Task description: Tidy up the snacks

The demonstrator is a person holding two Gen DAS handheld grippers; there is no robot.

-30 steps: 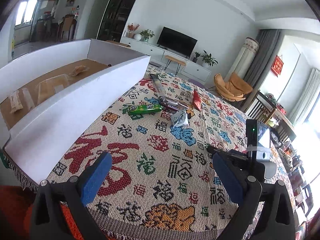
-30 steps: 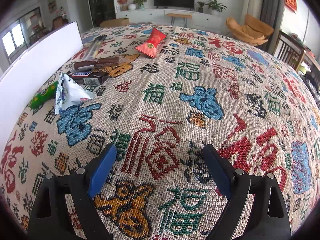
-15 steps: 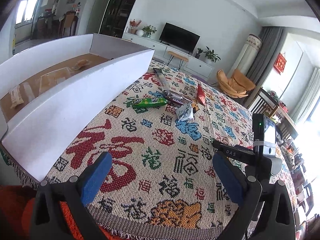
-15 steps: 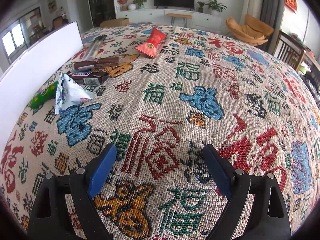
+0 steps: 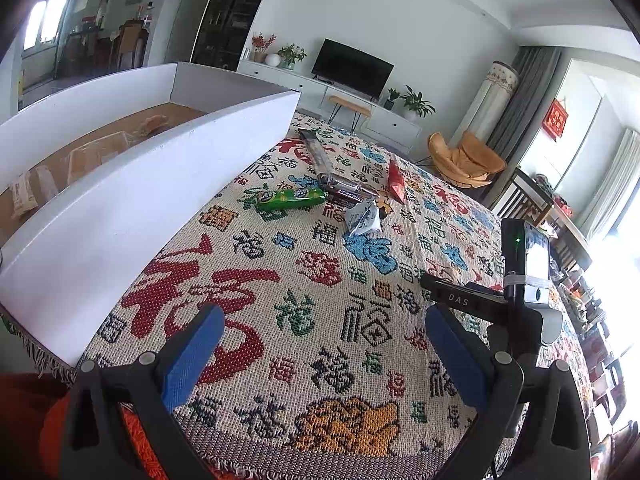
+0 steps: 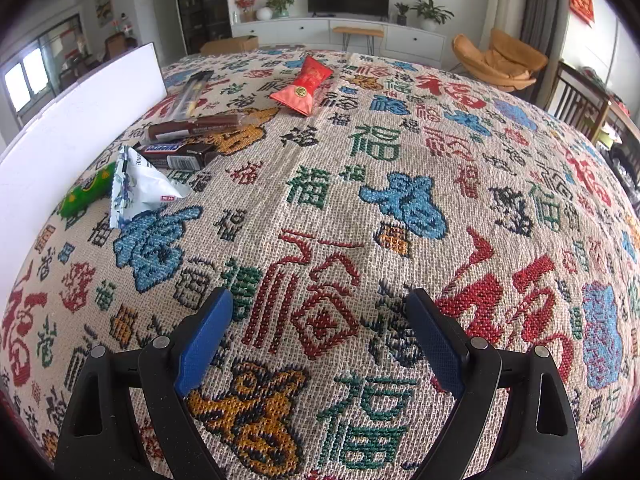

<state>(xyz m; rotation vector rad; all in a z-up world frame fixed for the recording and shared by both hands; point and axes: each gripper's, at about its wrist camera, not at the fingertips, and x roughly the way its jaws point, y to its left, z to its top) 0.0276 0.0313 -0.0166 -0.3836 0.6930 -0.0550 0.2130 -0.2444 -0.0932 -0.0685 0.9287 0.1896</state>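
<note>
A: Left wrist view first. The left tool hangs over the near edge of the patterned tabletop, blue pads spread wide, nothing between them. The white box runs along the left side with a few small wrapped items already on its brown floor. The loose snacks sit well ahead: a green packet, a dark chocolate bar just behind it, a white-and-blue pouch and a red packet.

B: And that black unit on the right edge?

A: That's the right tool's body (seen from the side), level with the left one.

B: Right wrist view?

A: The right tool is open too and empty, low over the cloth. The same cluster lies up-left: the green packet half hidden behind the pouch, the chocolate bar, a long brown bar, a clear-wrapped stick and the red packet.

B: What could go wrong?

A: I'd guess crowding. The pouch, the bar and the green packet touch or overlap, so closing on one may drag a neighbour. The flat wrappers may slide on the woven cloth, and the box's tall wall could catch a low carry.
</note>
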